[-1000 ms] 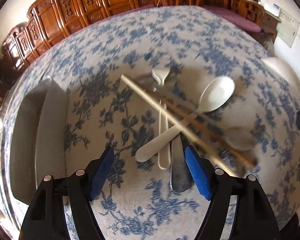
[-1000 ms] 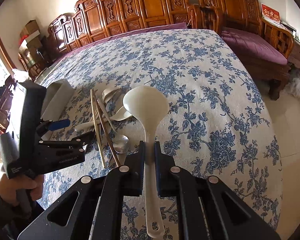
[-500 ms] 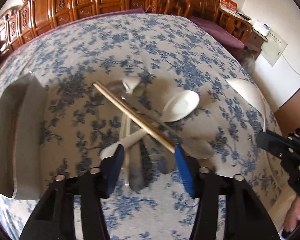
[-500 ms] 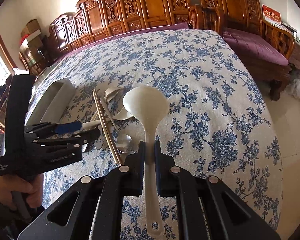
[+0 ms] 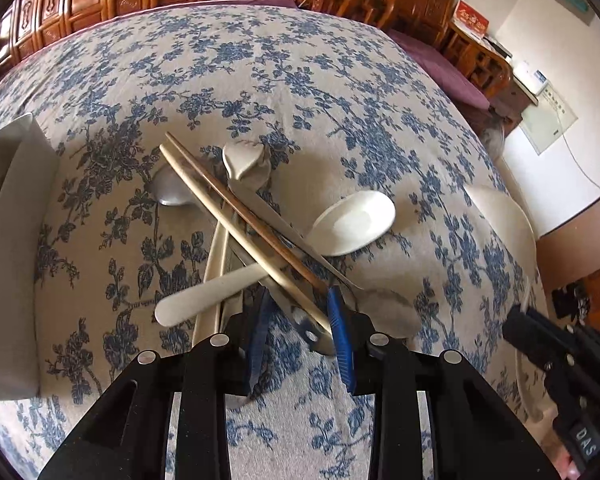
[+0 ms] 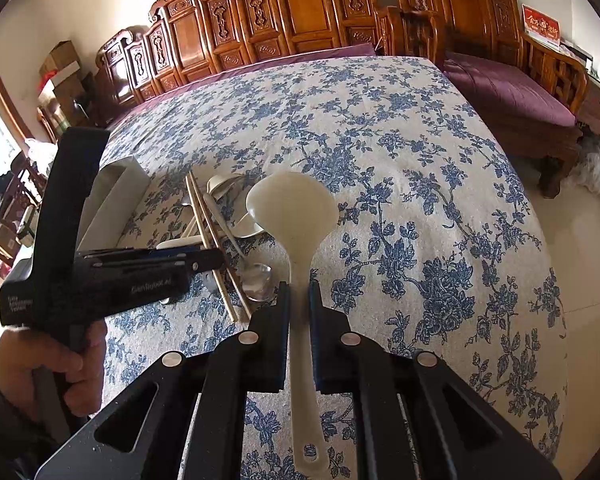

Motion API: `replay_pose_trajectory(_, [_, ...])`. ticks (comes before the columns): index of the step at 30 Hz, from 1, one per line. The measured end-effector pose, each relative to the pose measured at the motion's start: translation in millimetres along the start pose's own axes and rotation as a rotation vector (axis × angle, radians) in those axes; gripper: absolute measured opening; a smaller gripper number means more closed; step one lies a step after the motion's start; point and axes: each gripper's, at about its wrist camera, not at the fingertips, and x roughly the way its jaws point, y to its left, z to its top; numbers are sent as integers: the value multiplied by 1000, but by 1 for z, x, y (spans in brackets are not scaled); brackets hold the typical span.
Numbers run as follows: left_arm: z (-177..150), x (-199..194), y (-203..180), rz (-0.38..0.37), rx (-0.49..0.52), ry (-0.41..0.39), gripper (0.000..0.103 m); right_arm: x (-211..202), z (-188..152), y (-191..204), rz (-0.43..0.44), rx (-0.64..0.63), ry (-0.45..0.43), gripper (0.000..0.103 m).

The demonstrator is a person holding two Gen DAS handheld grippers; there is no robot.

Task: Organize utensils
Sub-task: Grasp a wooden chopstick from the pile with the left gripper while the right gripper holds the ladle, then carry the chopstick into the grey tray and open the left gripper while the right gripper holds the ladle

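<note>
A heap of utensils lies on the blue-flowered tablecloth (image 5: 260,64): a pair of wooden chopsticks (image 5: 240,220), a white ceramic spoon (image 5: 352,224), a metal spoon (image 5: 384,308) and a white long-handled spoon (image 5: 204,296). My left gripper (image 5: 300,344) is at the near end of the heap, its jaws closing. The chopstick tips and a metal handle end (image 5: 312,336) lie between its blue pads, with a gap still showing on the left side. My right gripper (image 6: 299,312) is shut on the handle of a white ladle (image 6: 292,208), held above the cloth.
A grey tray (image 5: 16,240) stands at the table's left edge, also seen as the tray (image 6: 112,200) behind the left gripper (image 6: 216,258). Carved wooden chairs (image 6: 300,12) line the far side. A hand (image 6: 52,364) grips the left tool.
The left gripper's jaws have narrowed a lot and it has rolled and shifted, so the chopstick ends now sit between its pads. The right gripper and ladle have not moved.
</note>
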Motion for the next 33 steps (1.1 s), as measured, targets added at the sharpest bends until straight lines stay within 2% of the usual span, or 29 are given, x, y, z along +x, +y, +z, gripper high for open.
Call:
replay_pose_trajectory(1, [1, 1, 3, 4, -9, 3, 18, 0, 0, 0, 0, 0, 1, 11])
replay_pose_trajectory(4, [2, 1, 10, -12, -22, 1, 15, 0, 0, 0, 0, 1, -2, 11])
replay_pose_trajectory(9, [-3, -6, 14, 13, -12, 2, 4, 0, -1, 0, -1, 3, -5, 11])
replay_pose_trajectory(14, [-8, -20, 15, 42, 42, -26, 4, 0, 0, 1, -1, -4, -2, 11])
replay_pose_trajectory(21, [-8, -48, 21, 44, 69, -69, 4, 2, -1, 14, 10, -20, 4, 11])
replay_pose_trajectory(33, [-10, -103, 58, 75, 111, -120, 4, 1, 14, 72, 39, -106, -6, 11])
